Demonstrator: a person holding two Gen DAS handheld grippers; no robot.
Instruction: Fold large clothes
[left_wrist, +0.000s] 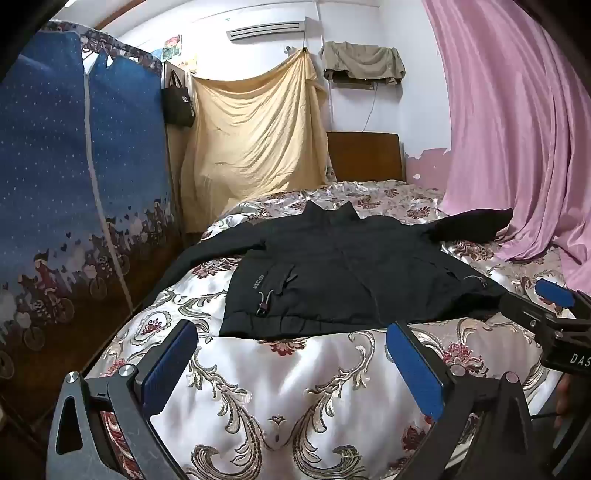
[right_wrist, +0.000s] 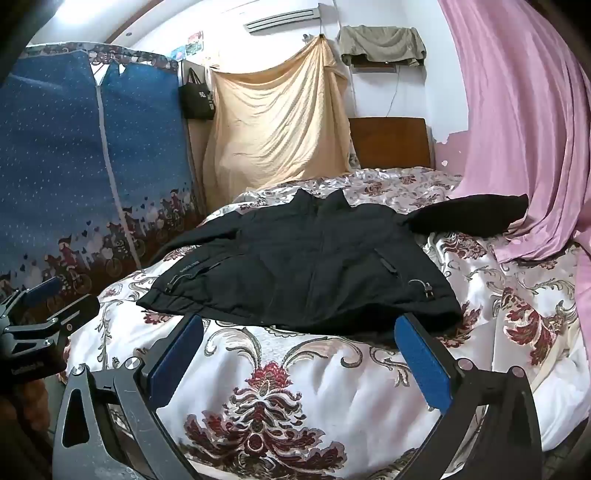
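A black jacket (left_wrist: 351, 266) lies spread flat, front up, on a bed with a floral satin cover (left_wrist: 295, 387). Its collar points to the far end, one sleeve reaches left off the bed edge, the other lies to the far right by the curtain. My left gripper (left_wrist: 291, 339) is open and empty, just short of the jacket's hem. My right gripper (right_wrist: 299, 332) is open and empty, also just short of the hem of the jacket (right_wrist: 314, 258). The right gripper shows at the right edge of the left wrist view (left_wrist: 546, 306).
A blue fabric wardrobe (left_wrist: 74, 184) stands along the bed's left side. A pink curtain (left_wrist: 517, 129) hangs on the right and drapes onto the bed. A yellow sheet (left_wrist: 255, 136) and a wooden headboard (left_wrist: 364, 155) are at the far end.
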